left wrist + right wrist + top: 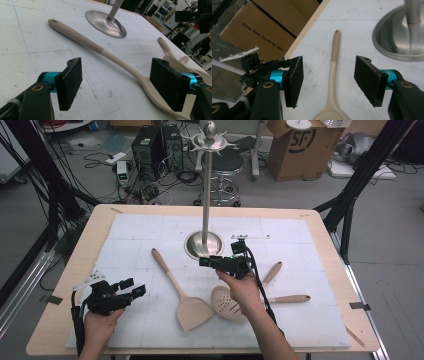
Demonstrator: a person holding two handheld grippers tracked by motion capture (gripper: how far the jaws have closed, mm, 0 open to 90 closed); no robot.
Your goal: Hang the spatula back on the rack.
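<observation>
Just in front of the round steel stand base (203, 244), the long beige silicone spatula (176, 289) lies flat on the desk. The right gripper (328, 80) hovers over its handle, fingers spread and empty; the left gripper (120, 83) gapes too. It looks light, stiff and slightly slippery: best pinched mid-handle.

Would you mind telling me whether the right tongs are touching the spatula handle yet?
Apart. In the right gripper view the right tongs stand open, and white table shows between each jaw and the spatula handle.
</observation>
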